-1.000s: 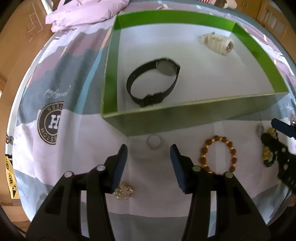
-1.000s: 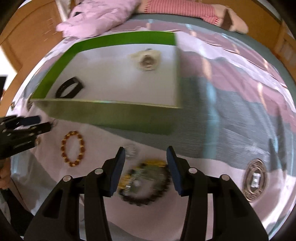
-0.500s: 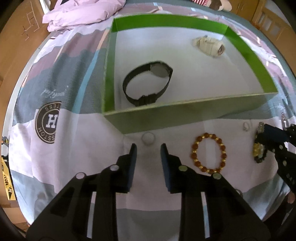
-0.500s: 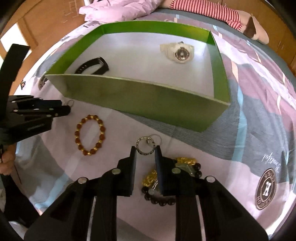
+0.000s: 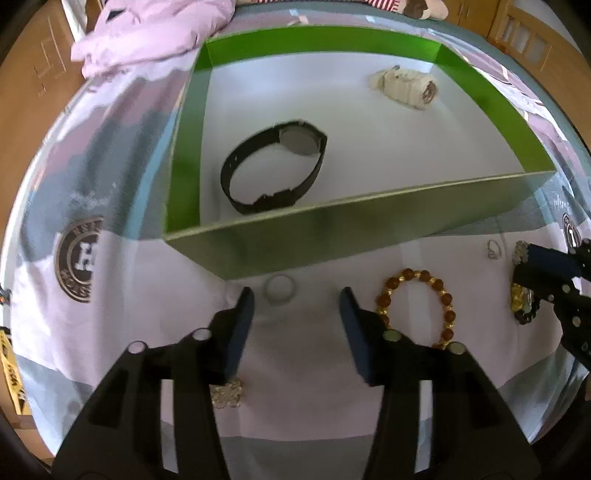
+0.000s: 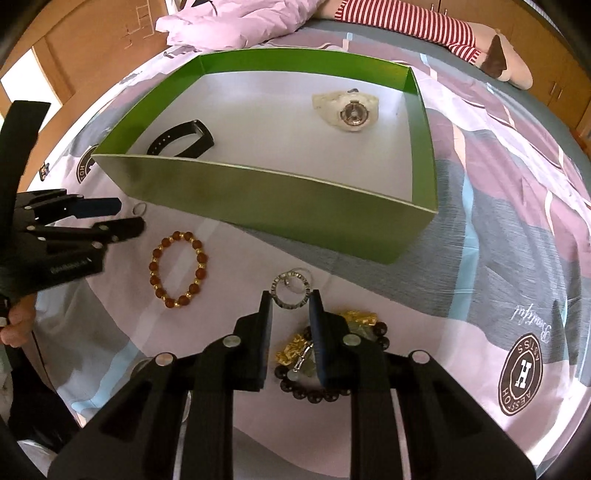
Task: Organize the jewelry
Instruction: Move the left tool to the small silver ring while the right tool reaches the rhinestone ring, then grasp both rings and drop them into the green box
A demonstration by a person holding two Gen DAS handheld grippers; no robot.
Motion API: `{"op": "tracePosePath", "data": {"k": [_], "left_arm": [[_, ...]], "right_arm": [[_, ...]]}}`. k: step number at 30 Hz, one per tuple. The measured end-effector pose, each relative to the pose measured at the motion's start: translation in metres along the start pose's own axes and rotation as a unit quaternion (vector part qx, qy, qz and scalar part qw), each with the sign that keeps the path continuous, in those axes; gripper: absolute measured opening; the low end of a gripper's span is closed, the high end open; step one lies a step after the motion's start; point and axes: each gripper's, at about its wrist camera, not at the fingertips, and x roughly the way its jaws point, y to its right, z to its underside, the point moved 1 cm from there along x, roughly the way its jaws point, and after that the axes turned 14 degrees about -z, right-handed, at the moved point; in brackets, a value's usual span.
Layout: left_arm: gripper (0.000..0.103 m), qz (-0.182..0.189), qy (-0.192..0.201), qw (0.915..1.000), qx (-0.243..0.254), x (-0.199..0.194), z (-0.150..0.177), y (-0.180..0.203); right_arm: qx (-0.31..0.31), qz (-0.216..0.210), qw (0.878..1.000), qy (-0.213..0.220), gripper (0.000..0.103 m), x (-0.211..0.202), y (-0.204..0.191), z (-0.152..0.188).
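Observation:
A green box (image 5: 369, 229) (image 6: 258, 199) on the bedspread holds a black watch (image 5: 273, 170) and a white watch (image 6: 347, 109). My left gripper (image 5: 295, 306) hovers just short of a small pale ring (image 5: 280, 289) by the box's front wall. Its jaws are opening and nothing is between them. My right gripper (image 6: 291, 304) is shut on a studded silver ring (image 6: 291, 291), pinched between its tips. A black bead bracelet with gold charms (image 6: 325, 373) lies under that gripper. An amber bead bracelet (image 5: 413, 306) (image 6: 177, 269) lies between the two grippers.
A silver flower brooch (image 5: 227, 395) lies under my left finger. A small wire earring (image 5: 493, 251) sits near the right gripper (image 5: 522, 262). A pink quilt (image 6: 240, 22) and a striped sleeve (image 6: 406, 22) lie beyond the box. A hand (image 6: 18, 328) holds the left gripper (image 6: 129, 216).
The right jaws narrowed from wide and now pinch the silver ring, having shifted forward off the black bracelet. The left jaws narrowed, then widened again near the pale ring.

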Motion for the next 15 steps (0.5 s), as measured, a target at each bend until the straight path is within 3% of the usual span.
{"op": "tracePosePath", "data": {"k": [2, 7, 15], "left_arm": [[0.037, 0.006, -0.002, 0.9999, -0.014, 0.003, -0.001, -0.004], [0.018, -0.014, 0.006, 0.9999, -0.004, 0.001, 0.001, -0.003], [0.017, -0.013, 0.01, 0.9999, -0.003, -0.008, 0.005, -0.005]], "right_arm": [[0.001, -0.001, 1.0, 0.0, 0.02, 0.0, 0.001, -0.001], [-0.002, -0.001, 1.0, 0.0, 0.02, 0.0, -0.001, -0.001], [-0.005, -0.003, 1.0, 0.002, 0.02, 0.0, -0.002, -0.001]]}}
